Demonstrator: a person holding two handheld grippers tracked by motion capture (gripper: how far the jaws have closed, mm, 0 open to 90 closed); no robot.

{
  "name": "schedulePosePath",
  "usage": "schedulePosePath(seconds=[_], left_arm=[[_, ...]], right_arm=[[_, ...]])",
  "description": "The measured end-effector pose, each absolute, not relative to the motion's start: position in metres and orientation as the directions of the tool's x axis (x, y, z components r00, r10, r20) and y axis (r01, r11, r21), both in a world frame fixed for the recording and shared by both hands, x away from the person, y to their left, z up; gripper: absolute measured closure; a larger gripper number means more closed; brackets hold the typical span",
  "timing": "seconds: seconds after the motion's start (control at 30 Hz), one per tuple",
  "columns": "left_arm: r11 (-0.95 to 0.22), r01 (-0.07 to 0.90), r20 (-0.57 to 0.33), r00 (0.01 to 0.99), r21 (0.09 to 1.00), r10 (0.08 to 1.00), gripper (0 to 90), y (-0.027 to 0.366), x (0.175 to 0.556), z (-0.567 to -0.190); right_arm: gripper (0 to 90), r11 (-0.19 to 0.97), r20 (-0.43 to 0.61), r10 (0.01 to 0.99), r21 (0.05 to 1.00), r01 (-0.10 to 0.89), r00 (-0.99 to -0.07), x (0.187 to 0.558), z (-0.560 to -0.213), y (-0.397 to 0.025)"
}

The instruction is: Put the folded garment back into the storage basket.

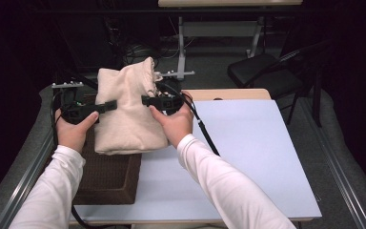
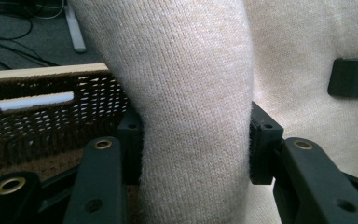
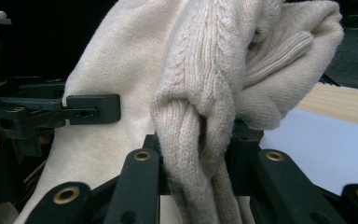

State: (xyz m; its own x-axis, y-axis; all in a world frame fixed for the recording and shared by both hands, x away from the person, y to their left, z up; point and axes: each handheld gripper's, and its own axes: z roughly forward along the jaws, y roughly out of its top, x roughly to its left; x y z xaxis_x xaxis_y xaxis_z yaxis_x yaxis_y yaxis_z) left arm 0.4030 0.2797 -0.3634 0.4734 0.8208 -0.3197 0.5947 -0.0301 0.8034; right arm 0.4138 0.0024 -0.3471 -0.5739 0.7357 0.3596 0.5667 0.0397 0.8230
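Basket (image 1: pixel 108 179): brown woven box at the near left of the worktop (image 1: pixel 248 157), taken here as the landmark; its open top faces up and its wall shows through the left gripper view (image 2: pixel 51 116).
Sweater (image 1: pixel 126 107): cream knit garment, folded into a thick bundle, held up over the far half of the basket, its lower edge sagging onto or just above the basket's rim; I cannot tell which.
Left gripper (image 1: pixel 106 107): at the bundle's left side above the basket, closed on a fat fold of the knit; the left gripper view (image 2: pixel 196 149) has the cloth squeezed between both pads.
Right gripper (image 1: pixel 148 101): at the bundle's right side, just right of the basket, clamped on a bunched, ribbed part of the knit, seen close in the right gripper view (image 3: pixel 198 154).
Step in hand: probably lowering the folded sweater into the basket.
How to do it well: keep both grips level so the fold does not open, bring the bundle back toward the basket's middle, and let it down flat before releasing either side.
Watch for: the loose ribbed end hanging off the right, which could catch on the rim.
Beyond the basket: floor, a table's legs (image 1: pixel 183 47) and a dark chair (image 1: pixel 267 71).
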Motion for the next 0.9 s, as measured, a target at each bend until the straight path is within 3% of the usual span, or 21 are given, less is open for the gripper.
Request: schedulePosePath(seconds=[0.9], left_arm=[[-0.012,0.618,-0.336,0.443,0.786,0.831,52.3,0.329,0.389,-0.373]], right_arm=[[70.7,0.077,0.351,0.72,0.817,0.571,-0.599,0.403,-0.357,0.055]])
